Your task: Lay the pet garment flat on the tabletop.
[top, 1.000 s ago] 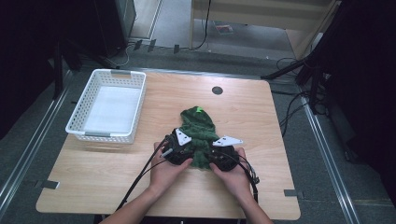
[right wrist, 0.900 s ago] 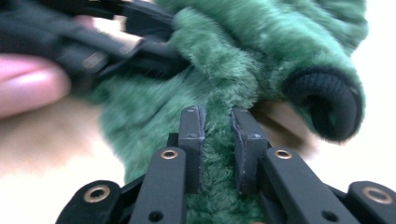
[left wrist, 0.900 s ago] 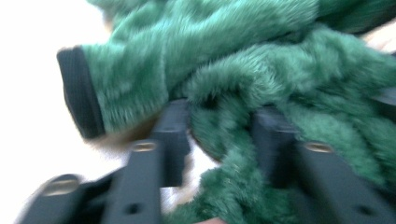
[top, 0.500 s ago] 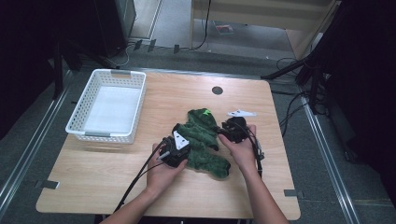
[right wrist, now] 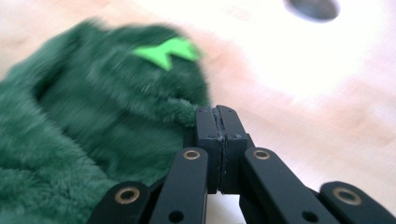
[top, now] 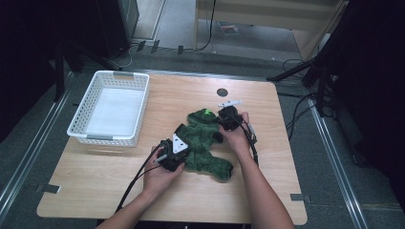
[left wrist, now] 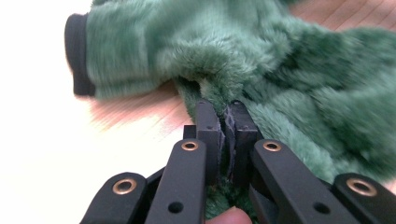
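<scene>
Sprawling across the middle of the wooden table (top: 248,200) is a fluffy green garment (top: 205,148), black cuffs, bright green patch at twelve o'clock. The left gripper (left wrist: 223,116) pinches its fur at eight o'clock; the right gripper (right wrist: 217,114), jaws pressed together, sits at its two o'clock edge.

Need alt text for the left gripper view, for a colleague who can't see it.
The left gripper, its black fingers nearly together, pinches a fold of a green furry garment lying on a wooden table. A black cuff ends one sleeve at upper left.
</scene>
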`<state>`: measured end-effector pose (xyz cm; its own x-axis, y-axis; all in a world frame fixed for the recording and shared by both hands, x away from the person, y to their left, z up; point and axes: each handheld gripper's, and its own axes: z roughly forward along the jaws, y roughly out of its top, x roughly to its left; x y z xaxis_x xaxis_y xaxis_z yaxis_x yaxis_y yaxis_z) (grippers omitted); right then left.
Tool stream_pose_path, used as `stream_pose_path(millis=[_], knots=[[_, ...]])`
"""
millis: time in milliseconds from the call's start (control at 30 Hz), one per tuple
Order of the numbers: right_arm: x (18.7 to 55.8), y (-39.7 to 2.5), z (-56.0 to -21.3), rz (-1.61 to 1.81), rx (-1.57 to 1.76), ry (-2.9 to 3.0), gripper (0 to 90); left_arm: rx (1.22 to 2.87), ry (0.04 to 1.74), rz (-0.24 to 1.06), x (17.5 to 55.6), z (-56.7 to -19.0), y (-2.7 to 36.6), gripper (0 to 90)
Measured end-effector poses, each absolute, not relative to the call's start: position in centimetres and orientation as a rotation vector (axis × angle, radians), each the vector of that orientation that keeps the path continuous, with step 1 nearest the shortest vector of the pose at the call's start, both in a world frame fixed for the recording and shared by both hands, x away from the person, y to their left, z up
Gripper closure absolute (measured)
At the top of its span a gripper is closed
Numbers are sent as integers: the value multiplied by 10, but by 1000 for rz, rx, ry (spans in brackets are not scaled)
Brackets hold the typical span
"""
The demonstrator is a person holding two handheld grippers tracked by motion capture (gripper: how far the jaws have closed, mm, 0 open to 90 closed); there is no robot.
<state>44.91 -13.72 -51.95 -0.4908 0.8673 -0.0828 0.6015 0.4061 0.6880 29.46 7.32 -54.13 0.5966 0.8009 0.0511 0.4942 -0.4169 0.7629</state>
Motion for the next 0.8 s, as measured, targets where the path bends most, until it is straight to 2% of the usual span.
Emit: stream_pose_path(millis=[167, 200, 267, 300, 333, 367, 400, 433, 467, 500, 567, 600, 667, 733, 767, 800], knots=[[465, -133, -515, 866, 1223, 2213, 899, 2102, 1009, 537, 295, -543, 80, 866], [466, -133, -515, 925, 1216, 2244, 874, 2099, 1012, 536, 295, -544, 81, 856], [464, -133, -513, 1000, 1227, 2279, 681, 2070, 1024, 537, 295, -543, 83, 818], [455, -136, -504, 1073, 1242, 2259, 632, 2063, 1025, 535, 295, -542, 83, 760], [455, -136, -504, 1073, 1242, 2259, 632, 2058, 1027, 548, 295, -542, 84, 760], [449, -137, -498, 1130, 1236, 2246, 610, 2048, 1037, 560, 296, -541, 84, 722], [430, -142, -479, 1272, 1186, 2230, 576, 2028, 1047, 558, 296, -540, 84, 693], [430, -142, -479, 1272, 1186, 2230, 576, 2028, 1047, 558, 296, -540, 84, 670], [413, -144, -467, 1344, 1173, 2252, 531, 2019, 1057, 572, 297, -539, 83, 649], [413, -144, -467, 1344, 1173, 2252, 531, 2019, 1057, 572, 297, -539, 83, 649], [392, -142, -463, 1361, 1151, 2310, 468, 2010, 1059, 589, 297, -537, 80, 646], [377, -138, -471, 1232, 1143, 2359, 442, 2013, 1056, 600, 298, -536, 79, 652], [374, -137, -475, 1211, 1166, 2372, 460, 2015, 1054, 609, 299, -537, 74, 662], [371, -136, -492, 1105, 1156, 2389, 653, 2039, 1031, 596, 299, -537, 70, 798], [370, -138, -505, 1013, 1125, 2398, 784, 2072, 1004, 603, 297, -539, 67, 849], [370, -138, -505, 1013, 1125, 2398, 784, 2072, 1004, 603, 297, -539, 67, 857]])
